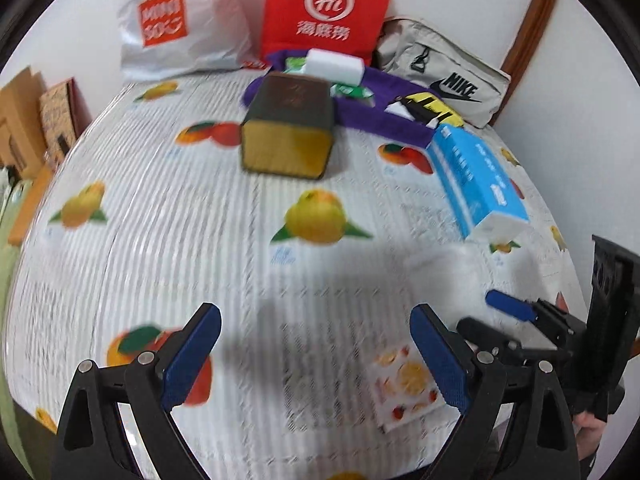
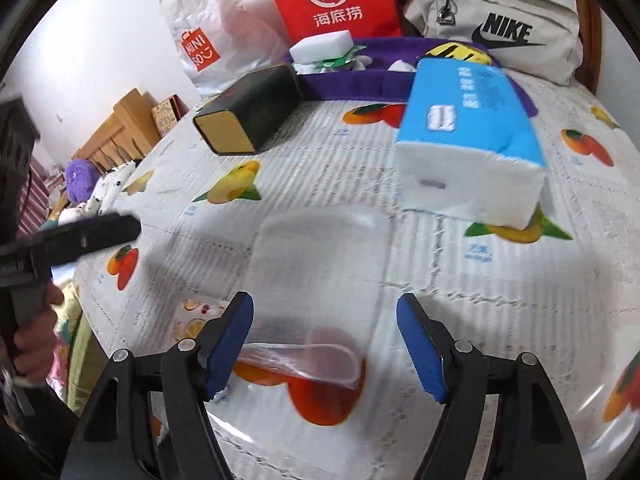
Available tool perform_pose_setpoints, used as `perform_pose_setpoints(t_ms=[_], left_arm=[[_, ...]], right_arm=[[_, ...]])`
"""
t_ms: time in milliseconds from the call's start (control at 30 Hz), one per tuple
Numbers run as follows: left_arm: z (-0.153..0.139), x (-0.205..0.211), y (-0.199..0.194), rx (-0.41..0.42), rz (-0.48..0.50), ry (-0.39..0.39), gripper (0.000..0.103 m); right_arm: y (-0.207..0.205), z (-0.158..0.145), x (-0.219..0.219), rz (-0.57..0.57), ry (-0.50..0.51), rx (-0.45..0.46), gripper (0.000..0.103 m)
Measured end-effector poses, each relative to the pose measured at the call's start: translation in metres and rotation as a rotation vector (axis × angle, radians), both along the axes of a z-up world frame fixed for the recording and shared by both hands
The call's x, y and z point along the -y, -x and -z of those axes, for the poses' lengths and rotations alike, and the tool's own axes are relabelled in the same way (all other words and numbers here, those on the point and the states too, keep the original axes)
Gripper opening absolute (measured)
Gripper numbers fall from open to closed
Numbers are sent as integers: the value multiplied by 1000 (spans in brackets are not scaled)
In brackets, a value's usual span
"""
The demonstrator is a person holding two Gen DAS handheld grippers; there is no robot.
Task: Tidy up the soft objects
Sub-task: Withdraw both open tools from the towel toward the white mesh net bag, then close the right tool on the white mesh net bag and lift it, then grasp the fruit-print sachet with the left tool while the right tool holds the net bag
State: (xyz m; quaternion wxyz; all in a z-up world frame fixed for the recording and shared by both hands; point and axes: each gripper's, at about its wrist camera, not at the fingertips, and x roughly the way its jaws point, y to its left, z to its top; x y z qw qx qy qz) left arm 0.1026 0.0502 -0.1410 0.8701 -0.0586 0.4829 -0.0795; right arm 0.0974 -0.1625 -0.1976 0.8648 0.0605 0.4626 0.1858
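A blue-and-white tissue pack (image 1: 476, 184) (image 2: 472, 136) lies on the fruit-print bedsheet, right of centre. A purple fabric tray (image 1: 380, 116) (image 2: 352, 80) at the back holds a white sponge block (image 1: 334, 65) (image 2: 322, 46) and green-and-white packets. A clear plastic bag (image 2: 316, 280) lies between the fingers of my right gripper (image 2: 325, 344), which is open around it. My left gripper (image 1: 316, 356) is open and empty above the sheet. A small fruit-print tissue packet (image 1: 404, 388) (image 2: 192, 320) lies by its right finger.
A dark box with a gold end (image 1: 288, 132) (image 2: 250, 116) lies mid-bed. A red Hi bag (image 1: 328, 8) (image 2: 332, 0), a white Miniso bag (image 1: 176, 20) (image 2: 208, 40) and a beige Nike pouch (image 1: 444, 76) (image 2: 492, 24) stand against the wall. Cardboard boxes (image 1: 36, 120) at left.
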Motion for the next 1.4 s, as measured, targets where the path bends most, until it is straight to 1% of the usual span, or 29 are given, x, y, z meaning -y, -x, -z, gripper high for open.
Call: perform_pose_setpoints(t_ms=[33, 100, 233, 300, 467, 600, 667, 700, 733, 767, 800, 833, 900, 933, 1000, 1067, 1133, 1233, 1300, 1400], left_arm=[[3, -4, 3, -5, -10, 4, 95], [8, -9, 6, -10, -25, 15, 95], [13, -11, 9, -5, -29, 40, 95], [18, -10, 8, -11, -30, 41, 95], [30, -10, 5, -44, -41, 22, 95], [37, -15, 3, -67, -61, 15, 95], [39, -15, 3, -64, -62, 10, 95], [39, -15, 3, -62, -63, 3, 95], [39, -15, 3, -63, -63, 1, 95], [39, -14, 3, -63, -63, -1, 95], [39, -13, 3, -61, -60, 2, 95], [39, -13, 3, -61, -56, 5, 95], [39, -11, 3, -61, -45, 6, 95], [39, -9, 4, -61, -41, 6, 95], [38, -5, 6, -60, -20, 20, 95], [38, 3, 9, -57, 12, 33, 95], [38, 13, 12, -62, 43, 39, 95], [39, 33, 20, -60, 87, 5, 96], [41, 48, 26, -44, 117, -32, 96], [45, 70, 35, -19, 149, -111, 96]], right_arm=[[1, 0, -3, -1, 6, 11, 80], [-1, 2, -10, -1, 26, 24, 81], [-5, 3, -16, 7, 41, 34, 91], [-6, 4, -19, 13, 43, 35, 94], [-11, 7, -33, 32, 123, 61, 96], [-11, 10, -44, 56, 203, 95, 95], [-10, 11, -48, 68, 234, 122, 89], [-10, 10, -48, 64, 232, 130, 81], [-9, 9, -47, 64, 230, 135, 67], [-9, 7, -43, 71, 231, 142, 60], [-8, 6, -41, 78, 230, 145, 46], [-8, 6, -36, 85, 225, 148, 30], [-8, 5, -24, 92, 195, 144, 12], [-8, 5, -18, 86, 167, 136, 9], [-6, 5, -7, 76, 108, 119, 7], [-2, 4, 1, 71, 91, 113, 7], [3, 3, 9, 85, 105, 110, 7], [12, 0, 23, 111, 94, 102, 7], [18, -4, 34, 127, 80, 110, 7], [25, -10, 45, 154, 91, 131, 7]])
